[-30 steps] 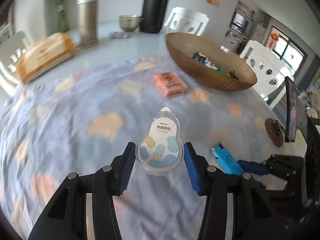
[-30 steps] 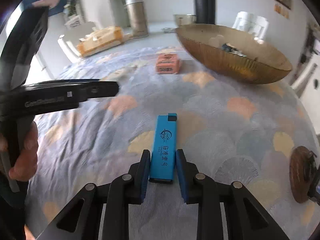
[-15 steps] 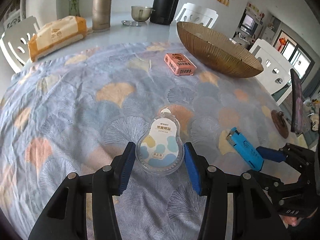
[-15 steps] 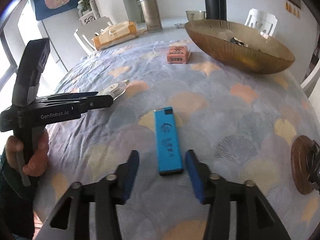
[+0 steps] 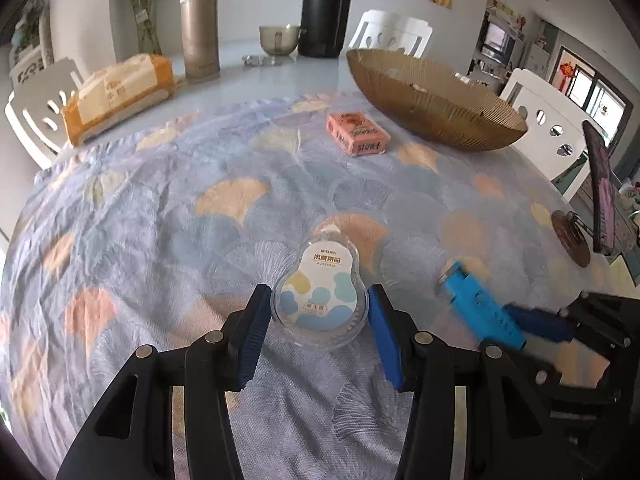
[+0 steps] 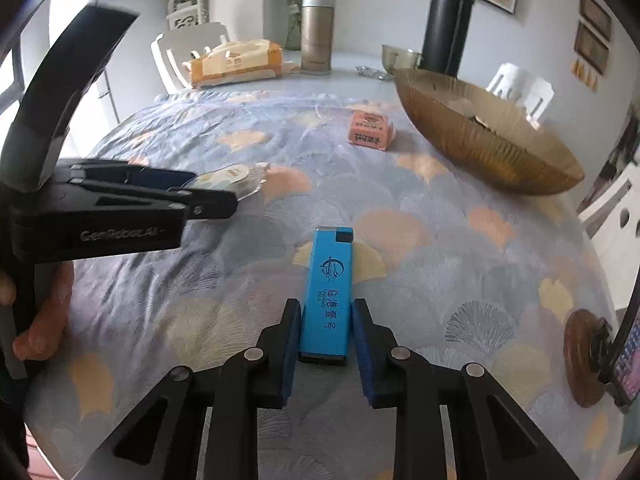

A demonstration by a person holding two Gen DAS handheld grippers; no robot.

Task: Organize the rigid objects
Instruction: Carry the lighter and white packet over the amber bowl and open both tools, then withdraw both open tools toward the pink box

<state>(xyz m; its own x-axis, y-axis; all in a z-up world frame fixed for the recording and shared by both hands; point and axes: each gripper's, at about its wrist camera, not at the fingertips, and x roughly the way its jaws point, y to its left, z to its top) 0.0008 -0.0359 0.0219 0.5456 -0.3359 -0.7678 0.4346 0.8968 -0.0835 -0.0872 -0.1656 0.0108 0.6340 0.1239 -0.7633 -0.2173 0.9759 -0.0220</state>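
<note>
Blue lighter (image 6: 326, 294) clamped in right tool (image 6: 325, 340) – correction tape (image 5: 319, 300) in left tool (image 5: 318, 330)

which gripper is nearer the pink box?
Left, though only slightly. The left gripper, shut on the correction tape, sits nearer the pink box than the right gripper, shut on the blue lighter.

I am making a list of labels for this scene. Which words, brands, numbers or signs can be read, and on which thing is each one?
"GenRobot.AI": side of the left gripper, slightly blurred.
Round logo with Chinese characters: blue lighter in the right gripper; too small to read surely.
Chinese line and code: correction tape; blurred.
Print on the pink box: unreadable.
</note>
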